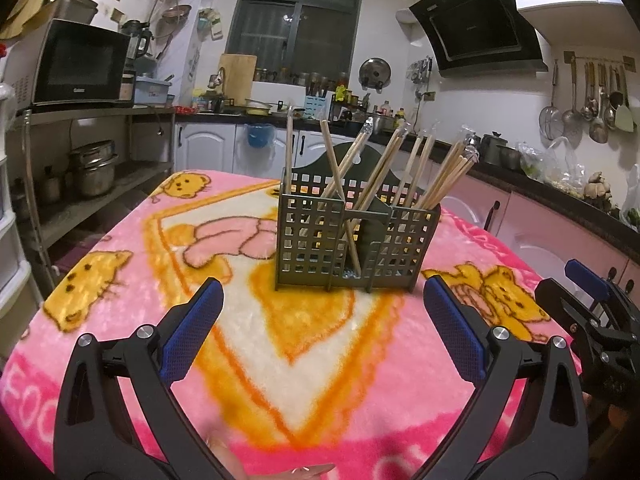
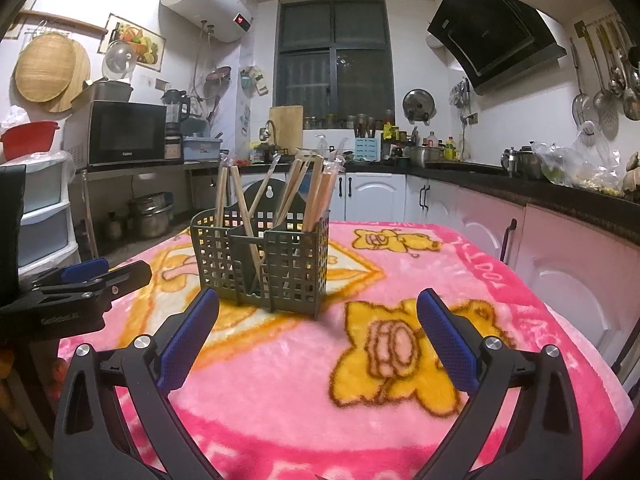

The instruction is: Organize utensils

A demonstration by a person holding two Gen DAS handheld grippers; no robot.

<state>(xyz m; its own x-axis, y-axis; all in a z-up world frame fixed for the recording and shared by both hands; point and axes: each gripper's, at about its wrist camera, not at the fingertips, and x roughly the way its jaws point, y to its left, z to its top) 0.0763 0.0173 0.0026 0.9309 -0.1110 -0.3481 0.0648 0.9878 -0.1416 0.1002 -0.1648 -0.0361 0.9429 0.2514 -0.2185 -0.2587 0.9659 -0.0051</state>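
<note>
Many chopsticks stand tips-down, leaning mostly rightward, in the green basket mid-desk. Left tool and right tool both spread, empty.

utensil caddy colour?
Dark grey-green caddy, square-hole grid walls; clearest in the right wrist view.

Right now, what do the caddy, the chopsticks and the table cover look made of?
Caddy: looks like moulded plastic, matte grey-green, with a square-hole grid and a hang tab. Chopsticks: pale wood or bamboo; several seem sleeved in clear film, glinting at the tips. Table cover: plush fleece blanket, fuzzy nap, pink with printed bears.
</note>
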